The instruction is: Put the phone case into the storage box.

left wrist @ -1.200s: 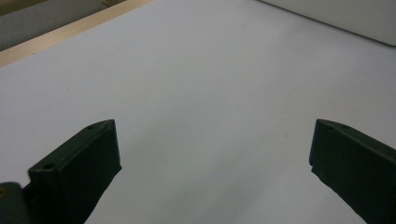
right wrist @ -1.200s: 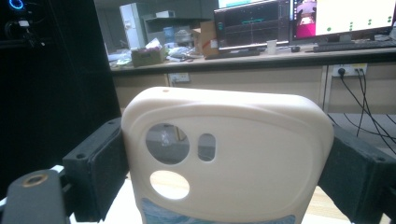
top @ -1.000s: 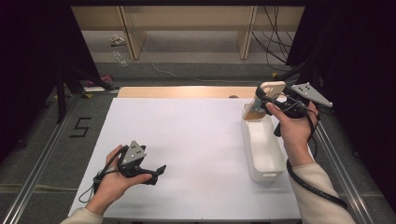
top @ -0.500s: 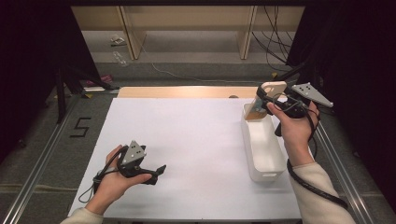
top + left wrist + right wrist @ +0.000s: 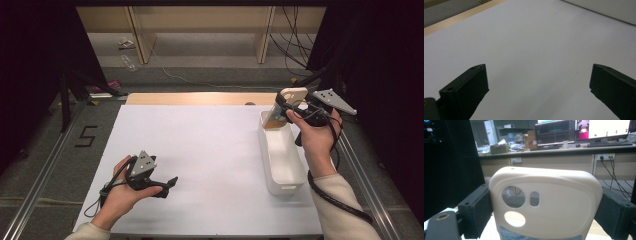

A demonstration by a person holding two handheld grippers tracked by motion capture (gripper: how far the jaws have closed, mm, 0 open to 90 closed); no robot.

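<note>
A cream phone case (image 5: 291,93) with camera cut-outs is held upright over the far end of a white bin (image 5: 263,150), at the table's right side. My right gripper (image 5: 287,111) is shut on it, and in the right gripper view the two black pads press on the sides of the phone case (image 5: 554,195), one on each side of the right gripper (image 5: 546,212). My left gripper (image 5: 170,182) rests in a hand low on the white table (image 5: 200,145) at the near left. In its own view the left gripper (image 5: 537,85) is open, with only bare table between its jaws.
A wooden strip (image 5: 200,98) borders the table's far edge. A "5" mark (image 5: 86,136) is on the floor at the left. Metal rails run along both table sides. The bin's wall (image 5: 604,10) shows at the upper right of the left gripper view.
</note>
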